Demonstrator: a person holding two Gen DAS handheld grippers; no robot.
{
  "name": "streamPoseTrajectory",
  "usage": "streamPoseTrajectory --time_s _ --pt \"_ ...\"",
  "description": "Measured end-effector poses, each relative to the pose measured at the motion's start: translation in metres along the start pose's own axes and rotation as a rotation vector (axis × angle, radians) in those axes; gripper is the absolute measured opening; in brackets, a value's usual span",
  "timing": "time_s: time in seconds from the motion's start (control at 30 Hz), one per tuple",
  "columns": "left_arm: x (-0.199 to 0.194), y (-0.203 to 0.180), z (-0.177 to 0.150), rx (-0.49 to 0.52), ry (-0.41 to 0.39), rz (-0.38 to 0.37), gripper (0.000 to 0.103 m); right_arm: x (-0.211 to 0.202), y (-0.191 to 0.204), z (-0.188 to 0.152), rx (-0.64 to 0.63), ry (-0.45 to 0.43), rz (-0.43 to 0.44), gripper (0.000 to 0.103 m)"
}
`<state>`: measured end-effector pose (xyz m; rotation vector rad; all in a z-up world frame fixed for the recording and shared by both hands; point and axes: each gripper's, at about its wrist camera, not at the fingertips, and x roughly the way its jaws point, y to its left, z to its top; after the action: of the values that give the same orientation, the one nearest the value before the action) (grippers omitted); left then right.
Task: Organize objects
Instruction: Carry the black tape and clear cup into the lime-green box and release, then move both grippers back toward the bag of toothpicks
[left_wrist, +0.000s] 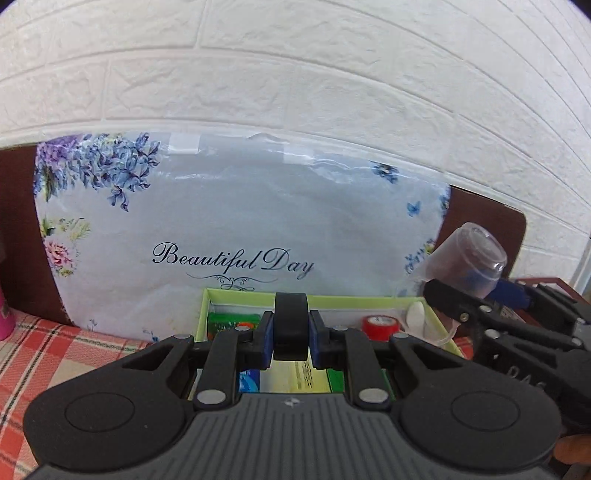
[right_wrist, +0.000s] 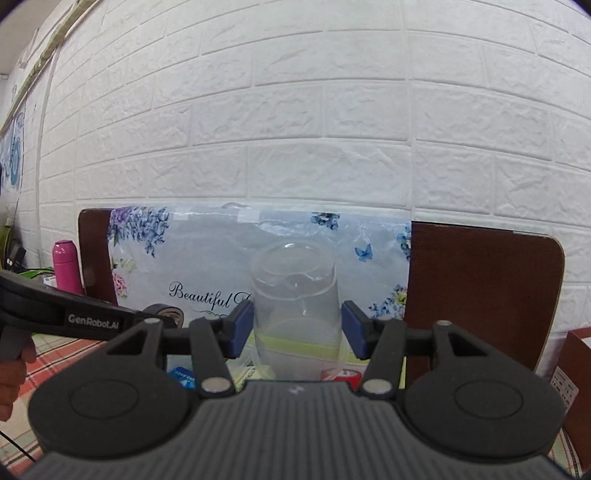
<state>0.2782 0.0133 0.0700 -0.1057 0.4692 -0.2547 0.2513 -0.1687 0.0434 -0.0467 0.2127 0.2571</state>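
Left claw (left_wrist: 291, 328) clamped on black tape roll (left_wrist: 290, 325) above green-rimmed box (left_wrist: 236, 293); pink flask (right_wrist: 66, 266) only in right view; right claw (right_wrist: 297, 328) gripping clear cup (right_wrist: 295, 295).

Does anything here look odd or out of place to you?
Only the clear plastic cup: the right gripper holds it upside down in mid-air, above the green-rimmed box. Nothing looks spilled or broken. The left gripper grips a black tape roll.

We see both wrist views facing the floral cushion (left_wrist: 240, 221) (right_wrist: 207, 258) against the wall; the left view sits nearer, and both share it.
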Motion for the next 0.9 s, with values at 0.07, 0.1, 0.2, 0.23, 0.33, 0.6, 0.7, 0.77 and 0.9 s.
streamPoseTrajectory --time_s 0.07,0.1,0.2,0.23,0.33,0.6,0.7,0.77,0.9 --pt "0.015 0.006 0.003 -0.017 -0.001 0.0 0.019 0.021 0.0 -0.003 0.0 0.012 -0.006 0.052" --pt "0.02 0.009 0.002 -0.021 -0.004 -0.001 0.019 0.031 0.001 -0.005 -0.003 0.018 -0.012 0.053" --pt "0.032 0.016 -0.009 -0.021 -0.021 -0.012 0.05 0.06 0.004 -0.02 -0.04 0.065 -0.02 0.066" --pt "0.032 0.018 -0.015 -0.021 -0.013 -0.006 0.064 0.068 0.005 -0.026 -0.058 0.101 -0.028 0.073" --pt "0.022 0.021 -0.031 -0.024 -0.028 0.031 0.082 0.067 0.007 -0.044 -0.075 0.107 -0.058 0.085" --pt "-0.001 0.023 -0.046 -0.081 0.053 0.039 0.083 0.021 0.005 -0.068 -0.011 0.094 -0.098 0.103" --pt "-0.014 0.02 -0.051 -0.113 0.081 0.042 0.083 0.005 0.002 -0.068 0.027 0.122 -0.099 0.103" --pt "-0.026 0.014 -0.055 -0.112 0.086 0.056 0.083 -0.01 -0.002 -0.068 0.059 0.134 -0.096 0.103" --pt "-0.049 0.0 -0.065 -0.093 0.105 0.083 0.084 -0.043 -0.007 -0.072 0.137 0.163 -0.072 0.103"
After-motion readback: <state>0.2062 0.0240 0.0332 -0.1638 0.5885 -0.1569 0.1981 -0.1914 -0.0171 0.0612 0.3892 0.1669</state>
